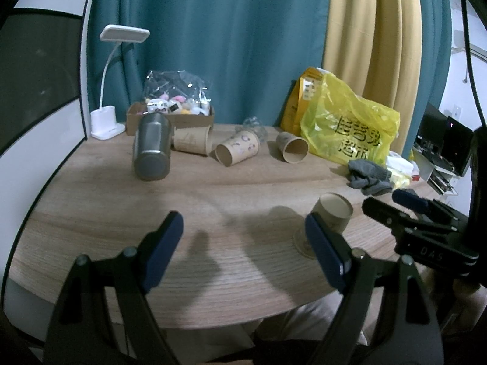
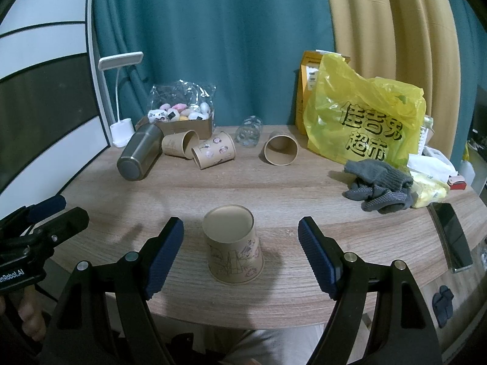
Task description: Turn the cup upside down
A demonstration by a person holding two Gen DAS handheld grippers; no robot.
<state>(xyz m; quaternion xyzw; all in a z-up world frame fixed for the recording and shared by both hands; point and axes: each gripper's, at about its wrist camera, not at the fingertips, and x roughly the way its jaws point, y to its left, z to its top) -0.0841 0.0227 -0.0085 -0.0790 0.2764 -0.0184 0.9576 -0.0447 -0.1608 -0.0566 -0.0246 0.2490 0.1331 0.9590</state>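
Observation:
A brown paper cup [image 2: 232,248] with line drawings stands upside down on the wooden table [image 2: 243,188], near the front edge. My right gripper [image 2: 240,251] is open, its blue pads on either side of the cup and not touching it. The cup also shows in the left wrist view [image 1: 333,214], just behind my left gripper's right finger. My left gripper [image 1: 243,252] is open and empty over bare table, to the left of the cup. The right gripper shows in the left wrist view [image 1: 404,210] at the far right.
Three paper cups [image 2: 214,153] [image 2: 179,143] [image 2: 280,151] and a steel tumbler [image 2: 140,156] lie on their sides at the back. A cardboard box of toys [image 2: 182,120], a white lamp [image 2: 121,130], a yellow bag [image 2: 365,121], grey gloves [image 2: 377,185] and a phone [image 2: 452,237] stand around.

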